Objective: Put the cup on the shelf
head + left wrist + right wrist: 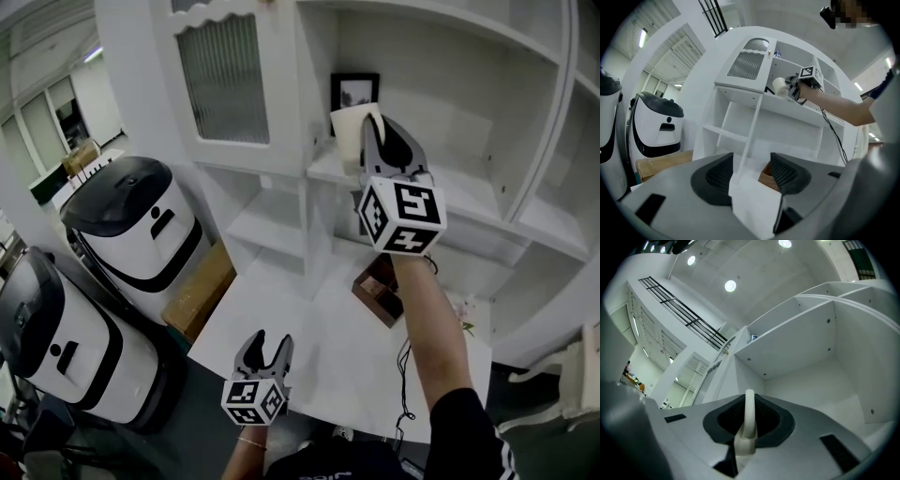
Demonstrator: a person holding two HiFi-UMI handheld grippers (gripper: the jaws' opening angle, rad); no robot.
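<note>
Nearest the head camera is the left gripper [269,342], low over the front edge of the white table [309,352]. Its jaws stand apart with nothing between them. Its own view shows only the table top and a brown box [380,291] past the gap.

Higher up, at the end of an outstretched arm, the right gripper [382,131] is raised into the white shelf unit [473,202]. Its jaws are clamped on a thin cream strip of the cup [349,131] — it looks like the handle [749,416], seen edge-on and standing upright between the pads.

From the head view the cup sits on the far side of the jaws, at the left end of an upper shelf board, just in front of a small black picture frame [354,91]. Its long axis runs close to upright there, with the wider end up and the narrower end down toward the board. The gripped part faces back toward the person. The gripper hides the cup's lower edge, so I cannot tell whether the base touches the board or hangs just above it. In the left gripper view the cup is a small pale round shape beside the marker cube — too small to show which way it points.

Left of the table stand two white-and-black machines [131,220], with a cardboard box [199,291] between the nearer one and the table.
</note>
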